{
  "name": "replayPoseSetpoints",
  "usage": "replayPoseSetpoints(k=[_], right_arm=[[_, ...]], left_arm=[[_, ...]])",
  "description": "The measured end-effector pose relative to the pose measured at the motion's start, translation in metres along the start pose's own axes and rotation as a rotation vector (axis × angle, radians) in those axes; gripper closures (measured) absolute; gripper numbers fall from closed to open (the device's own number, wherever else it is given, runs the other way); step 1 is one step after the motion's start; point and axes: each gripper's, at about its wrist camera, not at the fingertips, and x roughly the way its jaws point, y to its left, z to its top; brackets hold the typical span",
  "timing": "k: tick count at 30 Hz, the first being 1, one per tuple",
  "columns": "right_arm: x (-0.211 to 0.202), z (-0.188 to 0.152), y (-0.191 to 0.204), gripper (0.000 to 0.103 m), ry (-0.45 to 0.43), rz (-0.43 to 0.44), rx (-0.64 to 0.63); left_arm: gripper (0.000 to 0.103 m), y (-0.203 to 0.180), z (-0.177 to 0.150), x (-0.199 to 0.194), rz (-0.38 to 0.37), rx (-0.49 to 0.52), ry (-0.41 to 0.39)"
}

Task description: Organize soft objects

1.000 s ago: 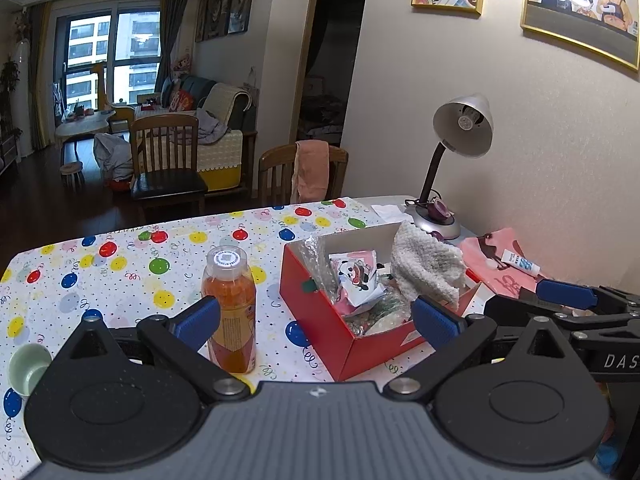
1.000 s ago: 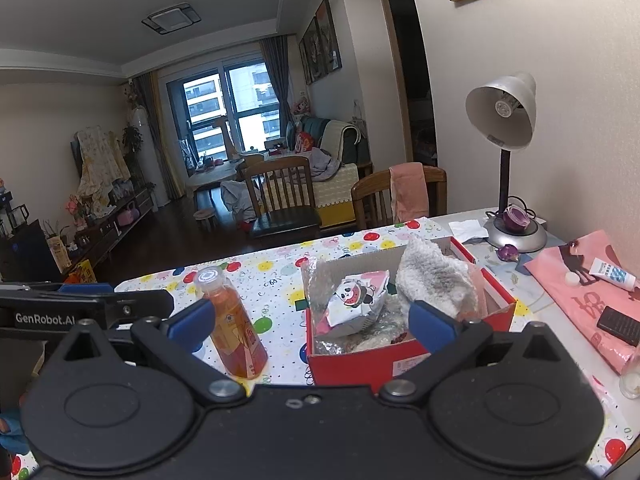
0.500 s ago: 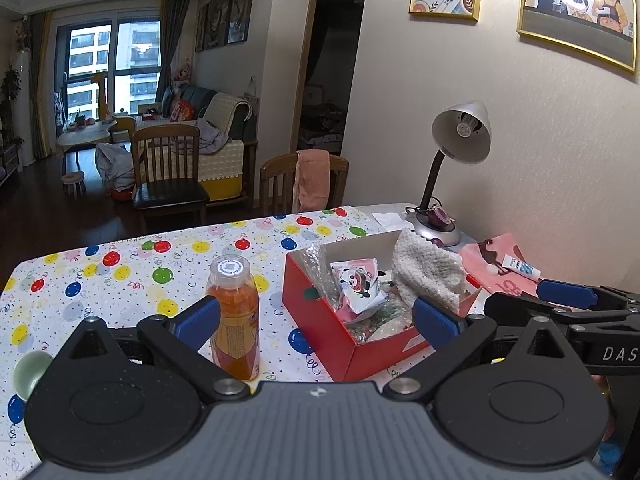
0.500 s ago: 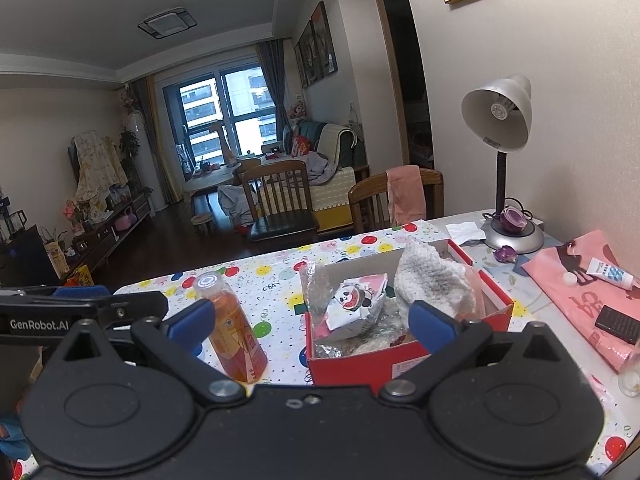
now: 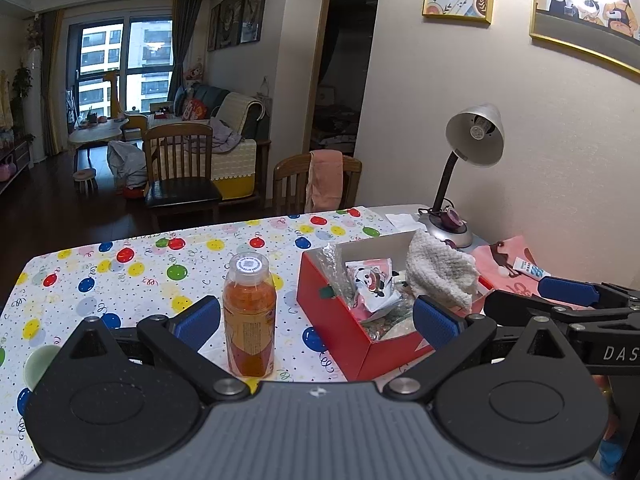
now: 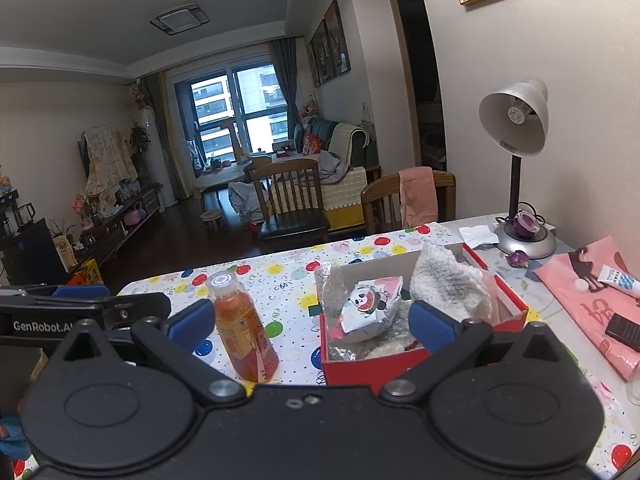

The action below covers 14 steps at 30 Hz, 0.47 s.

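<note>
- Covering most of the foreground: table (image 5: 120, 280) under a white cloth with coloured balloon print; bare pale surface at the wall end.
- Standing on the cloth, right of centre: red box (image 5: 340, 320) (image 6: 400, 364), open at the top.
- Draped over the box's far right corner: white knitted cloth (image 5: 440, 272) (image 6: 448, 284), partly inside, partly hanging over the rim.
- Lying inside the box, left of the cloth: panda-print pouch (image 5: 372, 284) (image 6: 368, 308), tilted, on crinkled clear plastic.
- Held low at the near table edge, side by side: left gripper (image 5: 316, 320) and right gripper (image 6: 312, 320); fingers of both spread wide, blue pads apart, nothing between them, well short of the box contents.
- Upright just left of the box: orange drink bottle (image 5: 249, 316) (image 6: 240, 328), capped, apart from the box.
- Against the wall: desk lamp (image 5: 472, 140) (image 6: 516, 120), shade angled down; pink printed sheet (image 6: 592, 296) beside its base, with a small white tube (image 6: 618, 278) on it.
</note>
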Motion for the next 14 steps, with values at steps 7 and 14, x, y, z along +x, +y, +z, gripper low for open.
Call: replayPoseSetpoints(k=[7,14], right_arm=[[0.0029,0.0003,0.0029,0.000,0.006,0.010,-0.005],[0.0055,0.0005,0.0029,0.000,0.009,0.007,-0.003]], left_arm=[[0.000,0.0019,-0.0015,-0.0012,-0.003,0.002,-0.001],[0.000,0.0024,-0.0023,-0.0018,0.002,0.004,-0.003]])
